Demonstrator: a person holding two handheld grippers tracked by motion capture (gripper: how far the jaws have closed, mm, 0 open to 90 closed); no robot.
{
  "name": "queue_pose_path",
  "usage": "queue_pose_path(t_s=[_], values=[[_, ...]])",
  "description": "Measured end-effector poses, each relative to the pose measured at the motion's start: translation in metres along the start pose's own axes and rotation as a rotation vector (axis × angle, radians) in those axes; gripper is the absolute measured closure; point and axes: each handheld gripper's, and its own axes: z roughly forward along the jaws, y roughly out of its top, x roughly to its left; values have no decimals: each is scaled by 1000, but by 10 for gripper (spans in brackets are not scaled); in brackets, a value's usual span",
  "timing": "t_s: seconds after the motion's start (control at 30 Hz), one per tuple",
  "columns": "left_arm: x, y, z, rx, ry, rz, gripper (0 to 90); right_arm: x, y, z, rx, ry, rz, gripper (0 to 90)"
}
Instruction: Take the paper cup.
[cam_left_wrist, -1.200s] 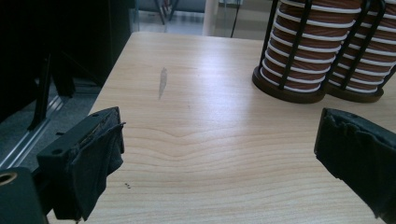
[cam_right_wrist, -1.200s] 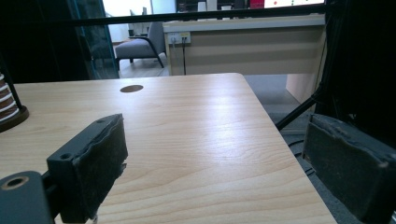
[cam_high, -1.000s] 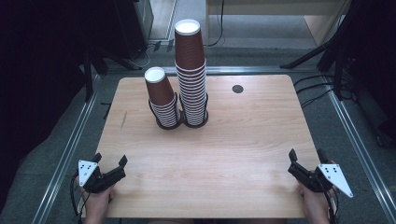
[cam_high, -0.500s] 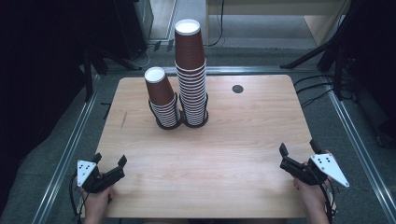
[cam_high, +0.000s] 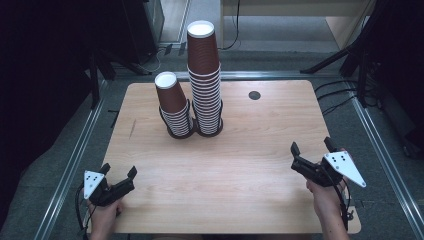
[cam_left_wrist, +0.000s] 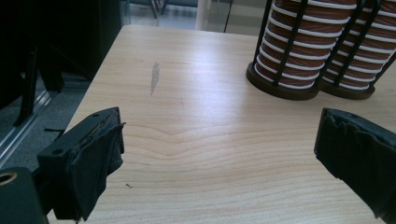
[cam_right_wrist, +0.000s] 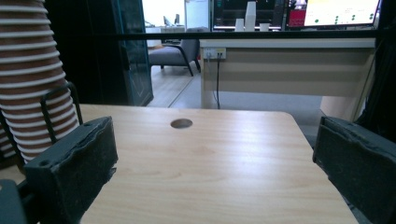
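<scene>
On the far side of the wooden worktop (cam_high: 240, 165), two stacks of brown paper cups are standing side by side in black wire holders: a tall stack (cam_high: 205, 75) and a short stack (cam_high: 173, 102) left of it. Left gripper (cam_high: 118, 179) and right gripper (cam_high: 310, 148) are hovering near the near corners, jaws spread wide, holding nothing. No writing is showing.
</scene>
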Motion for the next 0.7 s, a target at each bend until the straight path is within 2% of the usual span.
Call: queue_pose_path(t_s=[0.2, 0.3, 0.5, 0.7], values=[[0, 0, 1, -1, 1, 0, 19, 18, 18, 11, -5, 22, -20, 3], [1, 0, 1, -2, -1, -4, 19, 22, 23, 15, 0, 25, -28, 3], [2, 0, 1, -1, -5, -9, 19, 35, 40, 23, -21, 53, -46, 3], [1, 0, 1, -3, -4, -4, 19, 43, 48, 28, -35, 71, -57, 4]])
